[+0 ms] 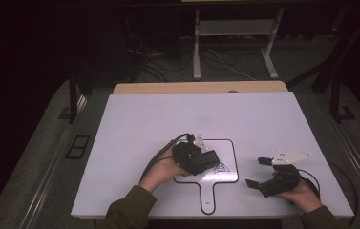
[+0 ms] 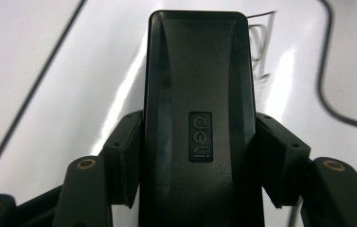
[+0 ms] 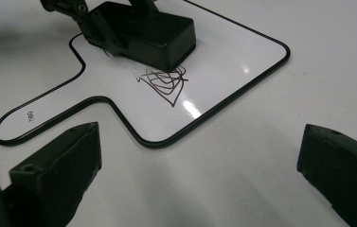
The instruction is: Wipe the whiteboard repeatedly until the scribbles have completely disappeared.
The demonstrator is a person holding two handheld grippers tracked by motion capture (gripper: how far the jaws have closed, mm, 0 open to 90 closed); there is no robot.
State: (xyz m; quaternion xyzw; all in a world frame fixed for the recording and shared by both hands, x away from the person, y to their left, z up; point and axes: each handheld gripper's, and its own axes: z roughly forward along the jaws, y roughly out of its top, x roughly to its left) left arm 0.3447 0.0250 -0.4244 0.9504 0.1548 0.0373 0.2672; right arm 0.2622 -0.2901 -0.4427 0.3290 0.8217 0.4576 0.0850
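Left gripper (image 1: 209, 160) clamped on a black eraser (image 2: 197, 118), eraser resting on the small whiteboard (image 1: 229, 145) near the desk's (image 1: 134, 119) front edge, just beside a scribble (image 3: 164, 81), right gripper (image 1: 258, 172) with jaws wide apart, holding nothing, near the front right corner.

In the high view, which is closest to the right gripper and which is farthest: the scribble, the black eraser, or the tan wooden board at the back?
From the right gripper:
1. The dark pen scribble on the small white paddle-shaped whiteboard, just to its left.
2. The black rectangular plastic eraser, farther left, clamped in the left gripper.
3. The tan wooden board, at the table's far edge.
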